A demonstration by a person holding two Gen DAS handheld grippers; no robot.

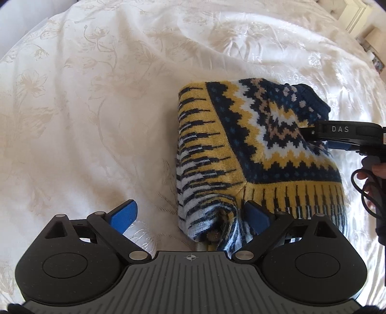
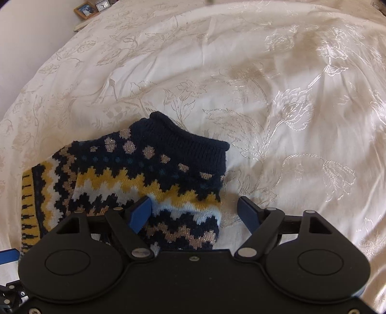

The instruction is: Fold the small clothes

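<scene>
sweater, a small knitted one in navy, yellow and white zigzags, lies folded into a compact bundle on the cream bedspread; its striped inner side shows along one folded edge and the dark ribbed collar sits at the far end. seen from the left gripper, the bundle lies just ahead and a little to the right, with its near corner reaching in between the two blue fingers, which stand wide apart and close on nothing. seen from the right gripper, the sweater lies ahead and to the left, its collar end lying between and around the blue fingers, which are also spread wide with nothing clamped; the left finger rests over the knit and the right one is over bare bedspread. a small framed picture sits well beyond the right gripper, at far left past the bed's edge.
</scene>
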